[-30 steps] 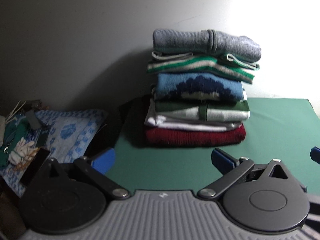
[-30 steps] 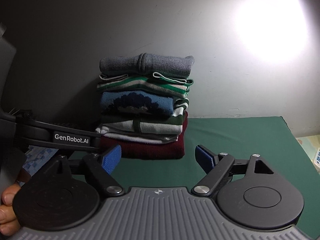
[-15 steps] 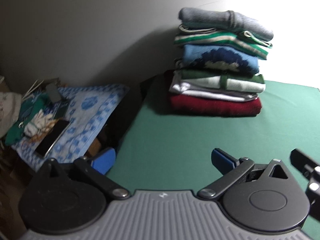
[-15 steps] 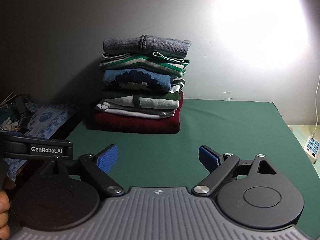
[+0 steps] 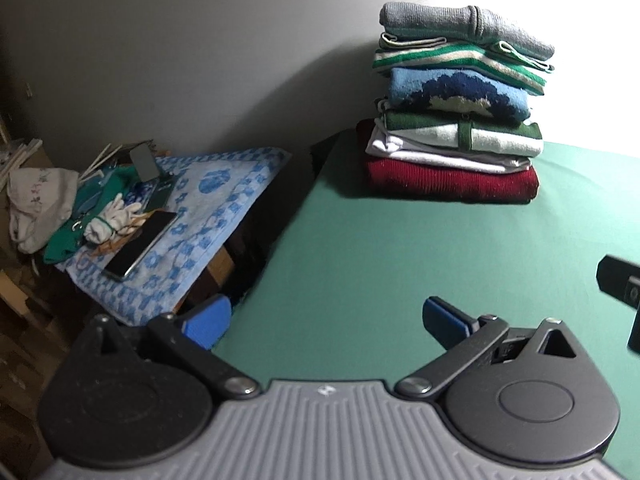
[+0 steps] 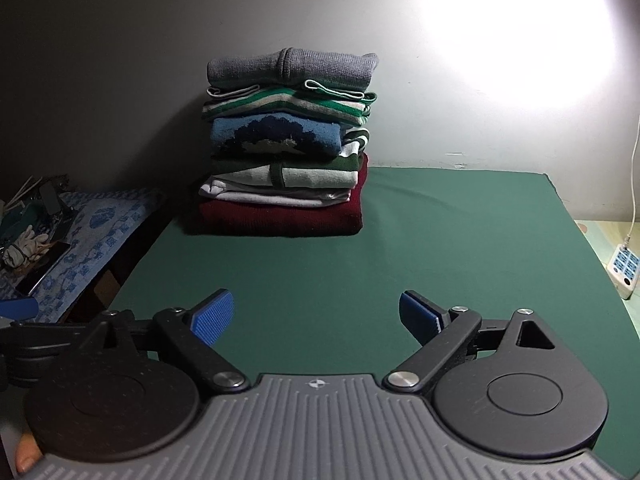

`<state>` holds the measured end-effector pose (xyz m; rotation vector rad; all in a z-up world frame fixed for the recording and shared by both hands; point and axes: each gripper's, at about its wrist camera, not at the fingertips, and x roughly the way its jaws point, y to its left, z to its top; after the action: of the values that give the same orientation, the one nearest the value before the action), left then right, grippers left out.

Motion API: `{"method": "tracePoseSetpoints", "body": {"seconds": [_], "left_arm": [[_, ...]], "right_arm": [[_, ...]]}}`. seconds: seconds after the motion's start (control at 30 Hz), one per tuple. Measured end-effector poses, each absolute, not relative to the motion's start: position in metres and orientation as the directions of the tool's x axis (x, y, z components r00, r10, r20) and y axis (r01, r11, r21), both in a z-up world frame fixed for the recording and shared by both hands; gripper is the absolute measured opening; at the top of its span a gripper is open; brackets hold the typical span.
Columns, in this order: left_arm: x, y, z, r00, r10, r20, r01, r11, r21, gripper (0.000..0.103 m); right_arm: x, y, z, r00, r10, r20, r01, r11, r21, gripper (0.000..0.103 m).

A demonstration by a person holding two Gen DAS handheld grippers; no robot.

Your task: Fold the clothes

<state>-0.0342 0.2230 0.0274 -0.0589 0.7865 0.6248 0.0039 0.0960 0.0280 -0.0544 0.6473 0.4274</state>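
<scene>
A stack of folded sweaters [image 5: 460,108] [image 6: 286,148] stands at the back of the green table [image 5: 400,248] [image 6: 400,248], against the wall; a grey knit lies on top, a dark red one at the bottom. My left gripper [image 5: 326,318] hangs open over the table's left edge, well short of the stack, nothing between its blue pads. My right gripper [image 6: 316,316] is open too, above the table's front middle, empty. Part of the right gripper shows at the right edge of the left wrist view.
Left of the table, a lower surface carries a blue patterned towel [image 5: 208,216] [image 6: 96,224] with a phone [image 5: 140,244], white gloves [image 5: 110,222], green cloth and other clutter. A white power strip [image 6: 626,270] and cord lie off the table's right side. A bright light glares on the wall.
Both grippers have drawn back from the stack, which now looks farther away. The left view has swung leftward, showing more of the side surface. The right jaws spread slightly wider.
</scene>
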Motion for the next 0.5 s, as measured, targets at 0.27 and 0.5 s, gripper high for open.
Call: {"method": "tracePoseSetpoints", "body": {"seconds": [0.27, 0.5], "left_arm": [[-0.052, 0.196, 0.018, 0.493, 0.534, -0.687, -0.591, 0.785, 0.186, 0.103], [-0.064, 0.190, 0.010, 0.499, 0.503, -0.705, -0.588, 0.795, 0.152, 0.103]], "right_arm": [[-0.001, 0.075, 0.018, 0.683, 0.394, -0.615, -0.434, 0.896, 0.092, 0.092], [-0.003, 0.070, 0.002, 0.647, 0.402, -0.648, -0.448, 0.888, 0.104, 0.092]]}}
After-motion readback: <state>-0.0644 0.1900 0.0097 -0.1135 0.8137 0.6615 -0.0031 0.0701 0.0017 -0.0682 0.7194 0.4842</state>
